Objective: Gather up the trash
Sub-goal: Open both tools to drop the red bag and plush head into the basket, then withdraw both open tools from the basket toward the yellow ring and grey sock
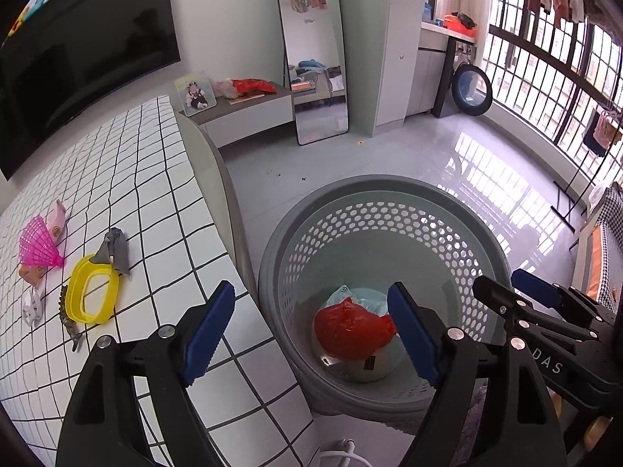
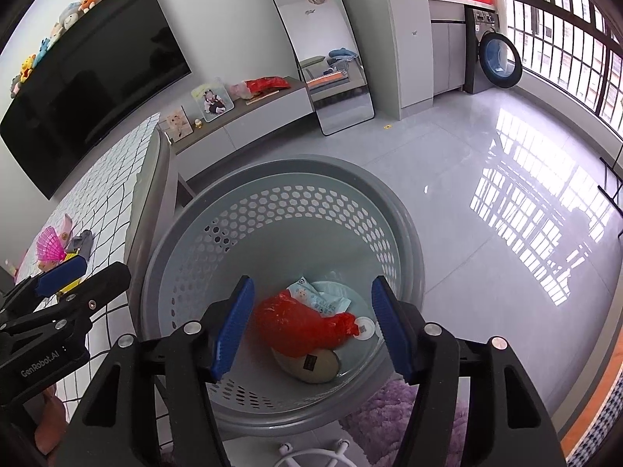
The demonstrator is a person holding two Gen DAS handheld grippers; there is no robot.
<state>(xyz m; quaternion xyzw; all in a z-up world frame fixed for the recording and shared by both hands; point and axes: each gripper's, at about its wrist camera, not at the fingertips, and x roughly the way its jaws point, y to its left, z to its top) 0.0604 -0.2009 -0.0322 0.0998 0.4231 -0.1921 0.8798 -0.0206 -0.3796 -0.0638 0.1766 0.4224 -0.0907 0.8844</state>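
A grey perforated round basket (image 1: 389, 185) (image 2: 311, 163) stands on the floor beside the tiled table. In it lie a crumpled red plastic bag (image 1: 350, 334) (image 2: 296, 327), a pale blue-and-white wrapper (image 2: 319, 295) and a beige oval object with a black label (image 2: 311, 366). My left gripper (image 1: 311, 292) hangs open over the basket's left side, nothing between its blue pads. My right gripper (image 2: 311, 288) is open above the basket's middle, also empty. On the table lie a yellow ring (image 1: 91, 292), a grey crumpled piece (image 1: 115, 249), a pink mesh fan (image 1: 39, 247) and a pink packet (image 1: 56, 220).
The white-tiled table (image 1: 136, 194) runs along the left, its edge close to the basket. A small toy lizard (image 1: 68, 323) lies near the yellow ring. A purple rug (image 2: 389, 412) sits under the basket's near side. Glossy floor (image 2: 486, 194) stretches right toward a mirror (image 1: 315, 78) and a washing machine (image 2: 498, 62).
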